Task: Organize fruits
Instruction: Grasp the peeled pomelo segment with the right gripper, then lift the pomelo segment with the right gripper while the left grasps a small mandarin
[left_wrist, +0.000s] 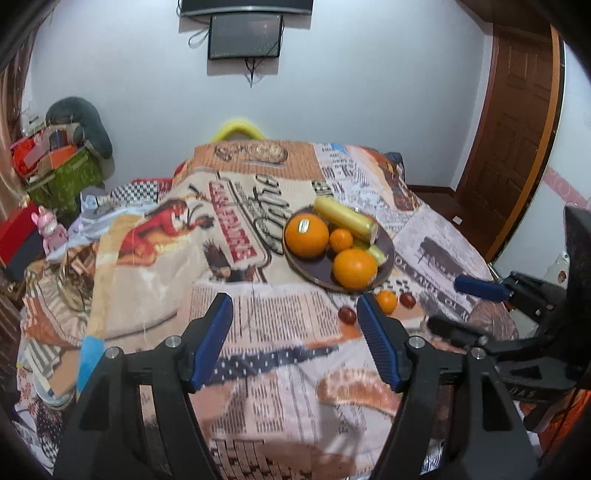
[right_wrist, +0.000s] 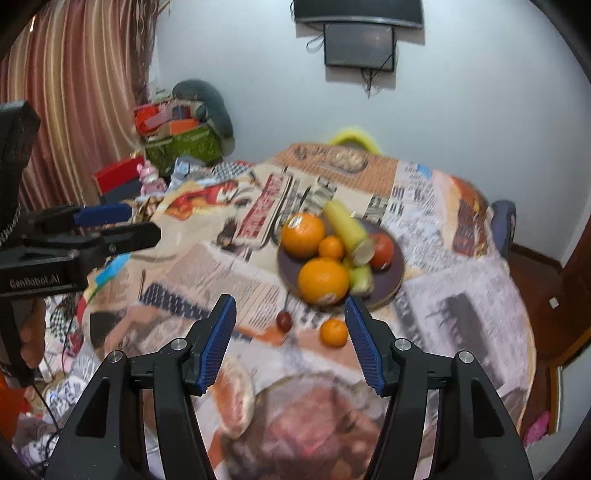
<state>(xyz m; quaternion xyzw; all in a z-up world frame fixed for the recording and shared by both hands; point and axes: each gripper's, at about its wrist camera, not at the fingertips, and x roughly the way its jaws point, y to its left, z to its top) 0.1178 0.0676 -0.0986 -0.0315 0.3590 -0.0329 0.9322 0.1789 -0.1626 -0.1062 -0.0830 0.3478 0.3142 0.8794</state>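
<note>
A dark plate (left_wrist: 317, 273) (right_wrist: 391, 284) on the printed tablecloth holds two big oranges (left_wrist: 306, 235) (right_wrist: 323, 280), a small tangerine (left_wrist: 341, 240), yellow corn cobs (left_wrist: 347, 218) (right_wrist: 347, 225) and a red tomato (right_wrist: 382, 245). In front of the plate a loose tangerine (left_wrist: 386, 301) (right_wrist: 333, 333) lies on the cloth with two small dark-red fruits (left_wrist: 347, 315) (right_wrist: 283, 320) beside it. My left gripper (left_wrist: 295, 314) hovers open and empty to the left of these. Just short of them, my right gripper (right_wrist: 290, 314) also stands open and empty.
The round table's cloth (left_wrist: 258, 332) drops off at the right edge. A green bag of boxes (right_wrist: 181, 144), a red box (right_wrist: 118, 173) and a pink toy (left_wrist: 50, 225) crowd the left side. A yellow chair back (left_wrist: 238, 129) stands behind the table, a wooden door (left_wrist: 513, 129) to the right.
</note>
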